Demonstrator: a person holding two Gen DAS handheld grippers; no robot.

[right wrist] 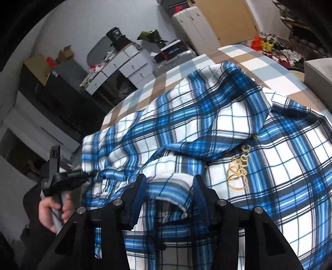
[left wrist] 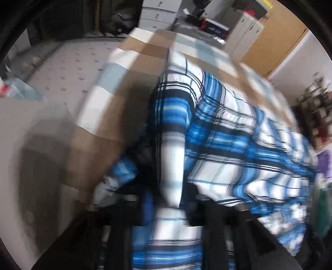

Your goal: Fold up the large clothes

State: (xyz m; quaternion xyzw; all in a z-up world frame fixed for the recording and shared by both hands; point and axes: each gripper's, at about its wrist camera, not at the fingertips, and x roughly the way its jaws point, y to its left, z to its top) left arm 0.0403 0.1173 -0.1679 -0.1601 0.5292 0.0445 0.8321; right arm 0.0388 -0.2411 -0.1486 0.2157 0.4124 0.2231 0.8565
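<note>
The plaid shirt (right wrist: 207, 128), blue/white/black check w/ gold script embroidery (right wrist: 238, 166) on it, lies rumpled over a bed w/ a tan, pale-blue & white checked cover (right wrist: 238, 56). Its hood is bunched toward the far side, a sleeve or hem fold pulled toward the near edge.

Right gripper (right wrist: 169, 184): jaws partly spread, w/ a thick fold of the shirt humped up between the blue-padded fingers (right wrist: 139, 193). Cloth fills the gap & both pads sit against it, so it's pinching the fold. The fabric drapes down over the gripper body toward the camera.

Left gripper (left wrist: 166, 199): left wrist view is badly motion-blurred. A band of shirt runs up between the dark fingers, jaws partway apart; can't tell if the pads actually press the cloth or just straddle it. In the right wrist view the same tool (right wrist: 68, 178) shows at the shirt's left edge, nose at the cloth, a person's hand (right wrist: 54, 211) wrapped round its handle.

Around the bed: white drawer units (right wrist: 124, 66), boxes & a suitcase (right wrist: 172, 64), wooden panel (right wrist: 226, 18) behind, clutter on the right.
</note>
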